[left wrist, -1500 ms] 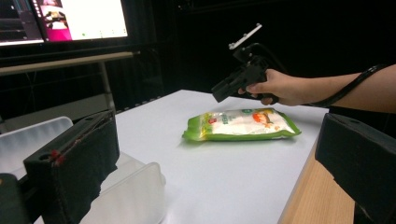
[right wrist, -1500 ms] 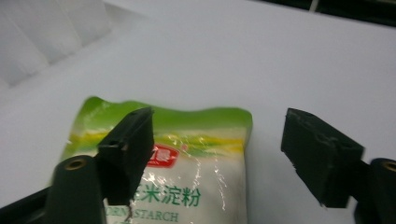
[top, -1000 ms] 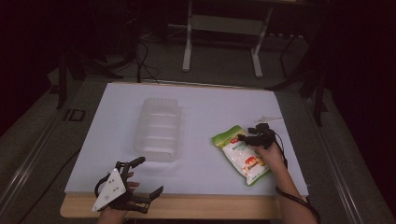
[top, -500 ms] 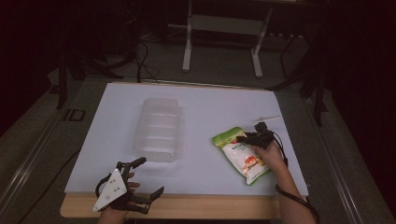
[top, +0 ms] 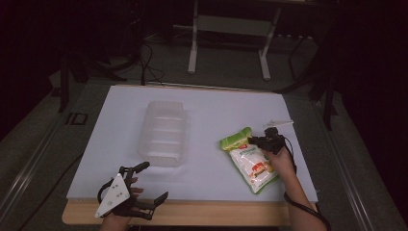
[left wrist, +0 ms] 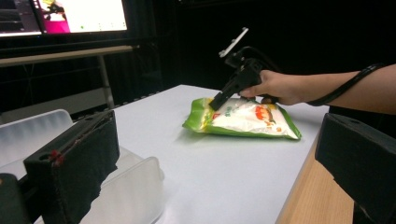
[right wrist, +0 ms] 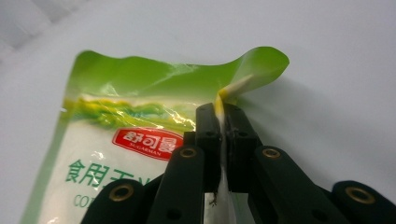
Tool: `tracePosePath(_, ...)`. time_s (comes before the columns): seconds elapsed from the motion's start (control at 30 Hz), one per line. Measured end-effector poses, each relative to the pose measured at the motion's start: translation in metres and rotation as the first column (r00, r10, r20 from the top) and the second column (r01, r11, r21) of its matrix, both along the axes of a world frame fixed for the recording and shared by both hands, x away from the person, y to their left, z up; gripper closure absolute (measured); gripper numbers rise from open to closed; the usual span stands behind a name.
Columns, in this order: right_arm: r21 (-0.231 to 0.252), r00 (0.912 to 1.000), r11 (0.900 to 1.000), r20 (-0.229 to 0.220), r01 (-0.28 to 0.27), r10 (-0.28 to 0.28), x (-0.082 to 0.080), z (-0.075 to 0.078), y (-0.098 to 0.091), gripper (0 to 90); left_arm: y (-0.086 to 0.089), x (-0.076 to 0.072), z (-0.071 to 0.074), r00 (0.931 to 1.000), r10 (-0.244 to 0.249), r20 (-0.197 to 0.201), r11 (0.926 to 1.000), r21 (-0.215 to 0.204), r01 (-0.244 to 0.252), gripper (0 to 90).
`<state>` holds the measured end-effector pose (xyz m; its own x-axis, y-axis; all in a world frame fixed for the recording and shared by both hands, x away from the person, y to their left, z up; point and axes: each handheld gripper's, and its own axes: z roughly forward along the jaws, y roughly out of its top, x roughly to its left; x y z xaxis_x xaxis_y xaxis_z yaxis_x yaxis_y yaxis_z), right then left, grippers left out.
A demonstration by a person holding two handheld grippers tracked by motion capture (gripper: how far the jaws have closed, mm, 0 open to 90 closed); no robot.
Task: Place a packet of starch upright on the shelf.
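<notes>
The right claw (right wrist: 222, 122), its jaws having just been closing, is pinching the green-and-white bag's (top: 250, 161) edge on the surface (top: 211, 110); the left claw (top: 149, 180) is resting apart.

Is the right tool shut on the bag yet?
Shut. The right tool has just been closing; its jaws now pinch the bag's edge between them, puckering the film upward.

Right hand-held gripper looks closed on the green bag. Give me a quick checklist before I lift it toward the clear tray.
1. Right hand-held gripper has just closed, pinching the green bag's edge: ok.
2. Grip deep enough to carry the full bag: cannot tell.
3. Bag lying flat on the white table: ok.
4. Clear plastic tray with nothing in it: ok.
5. Left hand-held gripper open, off the path: ok.
</notes>
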<state>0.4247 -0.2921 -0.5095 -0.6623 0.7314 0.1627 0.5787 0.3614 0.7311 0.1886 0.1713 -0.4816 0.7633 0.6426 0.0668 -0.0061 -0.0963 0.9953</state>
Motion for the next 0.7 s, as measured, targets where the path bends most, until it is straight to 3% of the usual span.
tracePosePath(0.13,0.029,0.9994,0.9996,0.035,-0.002,0.001,-0.006,0.008,-0.001,86.4,0.000,0.000,0.000,1.0000,0.001,0.001,1.0000,0.001,-0.001,0.0)
tracePosePath(0.17,0.028,0.9969,0.9996,0.078,0.001,-0.003,-0.013,0.016,0.001,86.3,-0.001,0.000,0.000,1.0000,-0.002,-0.001,1.0000,-0.008,0.002,0.0)
tracePosePath(0.43,0.086,0.9916,0.9961,0.129,-0.017,0.006,-0.028,0.036,0.000,86.4,-0.001,0.001,0.000,0.9998,0.016,-0.008,0.9999,-0.006,-0.016,0.0)
tracePosePath(0.5,0.086,0.9874,0.9960,0.158,-0.026,0.012,-0.035,0.043,0.001,86.5,-0.001,0.001,0.000,0.9997,0.019,-0.012,0.9996,-0.019,-0.019,0.0)
tracePosePath(0.6,0.125,0.9804,0.9913,0.196,-0.043,0.018,-0.048,0.054,-0.001,86.5,-0.001,0.000,0.002,0.9997,0.021,-0.013,0.9990,-0.039,-0.021,0.0)
tracePosePath(0.7,0.178,0.9707,0.9826,0.240,-0.053,0.009,-0.061,0.066,-0.005,86.5,-0.003,-0.001,0.002,0.9996,0.029,-0.003,0.9993,-0.023,-0.029,0.0)
